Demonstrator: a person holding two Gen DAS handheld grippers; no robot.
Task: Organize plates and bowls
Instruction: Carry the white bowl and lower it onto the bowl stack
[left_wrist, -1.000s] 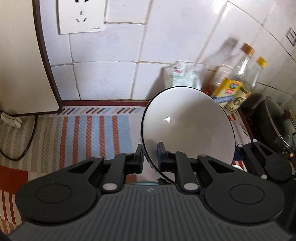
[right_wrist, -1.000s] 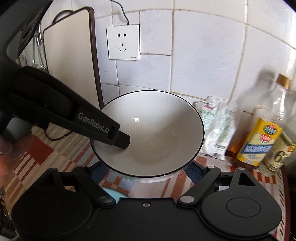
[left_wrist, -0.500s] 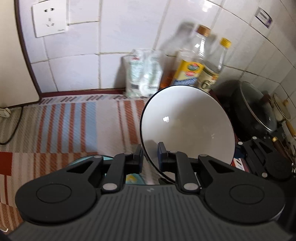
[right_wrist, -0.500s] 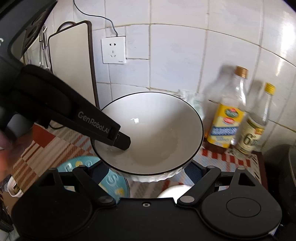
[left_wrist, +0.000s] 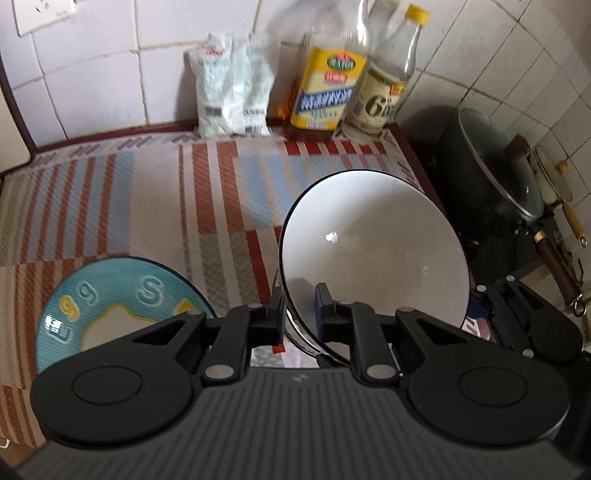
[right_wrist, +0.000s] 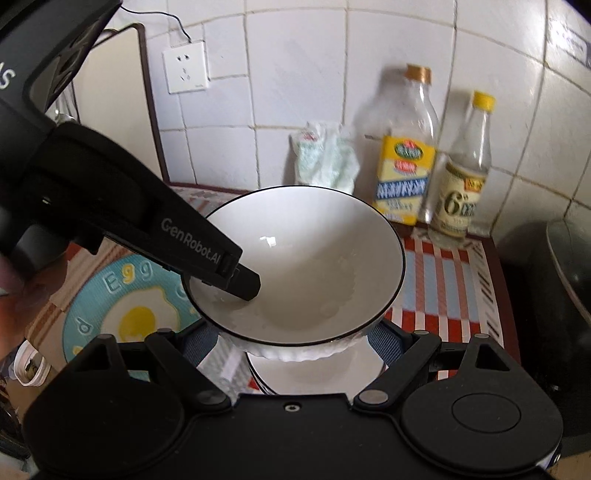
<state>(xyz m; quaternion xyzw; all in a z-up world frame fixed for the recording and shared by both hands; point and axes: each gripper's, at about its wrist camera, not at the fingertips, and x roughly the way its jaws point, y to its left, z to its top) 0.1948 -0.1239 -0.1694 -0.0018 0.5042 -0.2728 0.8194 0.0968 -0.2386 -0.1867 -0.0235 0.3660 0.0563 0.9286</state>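
A white bowl (left_wrist: 373, 251) with a thin black rim hangs tilted above the striped mat. My left gripper (left_wrist: 299, 306) is shut on its near-left rim, one finger inside and one outside. From the right wrist view the same bowl (right_wrist: 306, 266) sits between my right gripper's (right_wrist: 291, 336) widely spread fingers, whose blue pads press its ribbed lower wall. The left gripper (right_wrist: 240, 280) reaches in from the left. Directly below the bowl lies a white black-rimmed dish (right_wrist: 317, 376). A teal fried-egg plate (left_wrist: 122, 291) (right_wrist: 110, 295) rests on the mat to the left.
Two bottles (right_wrist: 406, 162) (right_wrist: 461, 184) and a plastic bag (left_wrist: 232, 88) stand against the tiled wall. A dark lidded pot (left_wrist: 495, 181) and a pan handle (left_wrist: 557, 258) are at the right. A wall socket (right_wrist: 184, 66) and a leaning board (right_wrist: 114, 110) are at the back left.
Both grippers have carried the bowl to the right along the counter and slightly down. The egg plate and the white dish below have come into view, and the bottles are nearer.
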